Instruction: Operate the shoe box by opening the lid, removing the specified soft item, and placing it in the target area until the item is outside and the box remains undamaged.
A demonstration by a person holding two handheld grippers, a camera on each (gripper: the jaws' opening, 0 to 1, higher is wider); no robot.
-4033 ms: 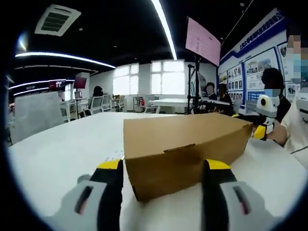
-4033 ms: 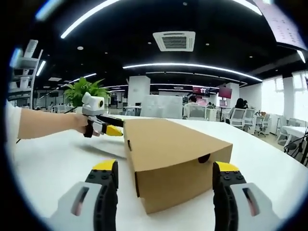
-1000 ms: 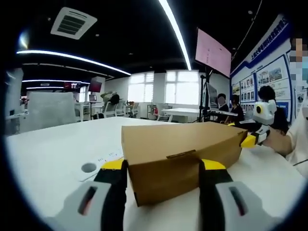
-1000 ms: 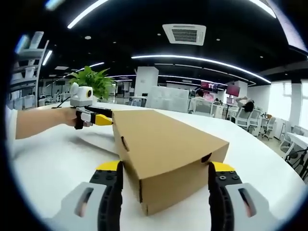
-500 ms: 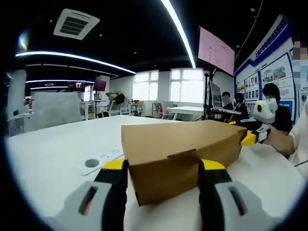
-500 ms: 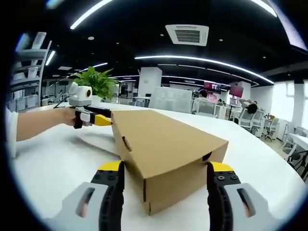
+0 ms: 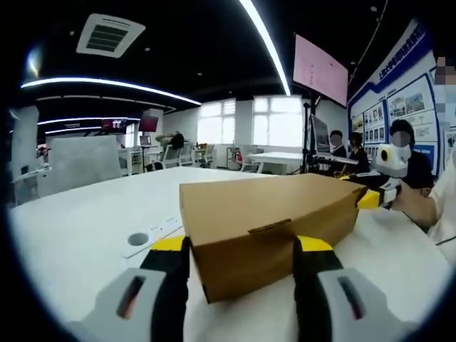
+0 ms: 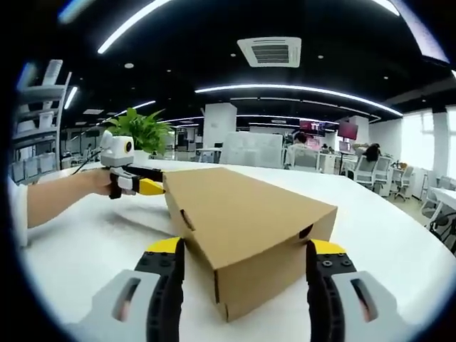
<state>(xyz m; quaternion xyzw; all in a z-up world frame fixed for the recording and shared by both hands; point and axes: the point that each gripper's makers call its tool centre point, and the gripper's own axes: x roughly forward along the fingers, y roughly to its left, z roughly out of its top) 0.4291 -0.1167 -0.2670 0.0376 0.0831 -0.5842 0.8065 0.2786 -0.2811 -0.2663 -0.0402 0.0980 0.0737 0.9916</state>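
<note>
A closed brown cardboard shoe box (image 7: 267, 228) sits on a wide white table (image 7: 78, 235) in a large open office. Its lid is down, with a small tab showing on the end nearest the left gripper view.

In the left gripper view, the left gripper (image 7: 241, 251) has its two yellow-tipped jaws spread wide, one on each side of the near end of the box. The tips sit close against the cardboard, though actual contact cannot be told. At the far right end of the box, the right gripper (image 7: 370, 199) appears, held by a person's hand (image 7: 413, 206), its yellow tip at the box's far corner.

In the right gripper view, the box (image 8: 242, 228) is seen from its other end. The right gripper's jaws are spread wide either side of that end, tips level with its lower corners. The left gripper (image 8: 146, 187) reaches the far end of the box, held by a hand (image 8: 92, 182) and bare forearm. A green potted plant (image 8: 139, 132) stands behind it.
</note>
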